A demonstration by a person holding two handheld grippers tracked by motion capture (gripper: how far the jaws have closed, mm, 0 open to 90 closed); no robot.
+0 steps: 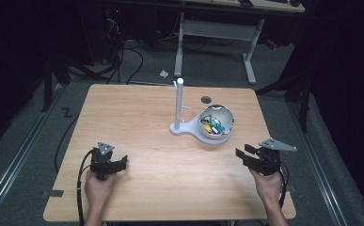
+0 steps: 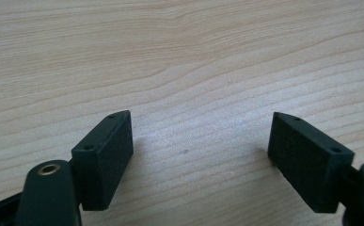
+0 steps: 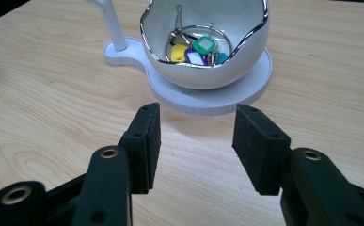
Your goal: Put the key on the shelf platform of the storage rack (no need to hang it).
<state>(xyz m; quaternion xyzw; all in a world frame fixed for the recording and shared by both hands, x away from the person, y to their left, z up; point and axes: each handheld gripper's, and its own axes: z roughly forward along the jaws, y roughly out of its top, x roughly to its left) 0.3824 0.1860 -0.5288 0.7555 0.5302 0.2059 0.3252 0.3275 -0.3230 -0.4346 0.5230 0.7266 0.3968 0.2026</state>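
Wooden table amid dark, cable-strewn floor.

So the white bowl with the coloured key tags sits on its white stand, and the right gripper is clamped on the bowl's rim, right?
Not quite. The right gripper is open with nothing between its jaws, short of the white stand; the right gripper view shows it. The white bowl does hold the coloured key tags.

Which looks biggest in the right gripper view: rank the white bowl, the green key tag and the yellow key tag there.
1. white bowl, by far the largest.
2. and 3. green key tag and yellow key tag: about alike. The yellow one is partly hidden behind the bowl's rim, so I won't rank them.
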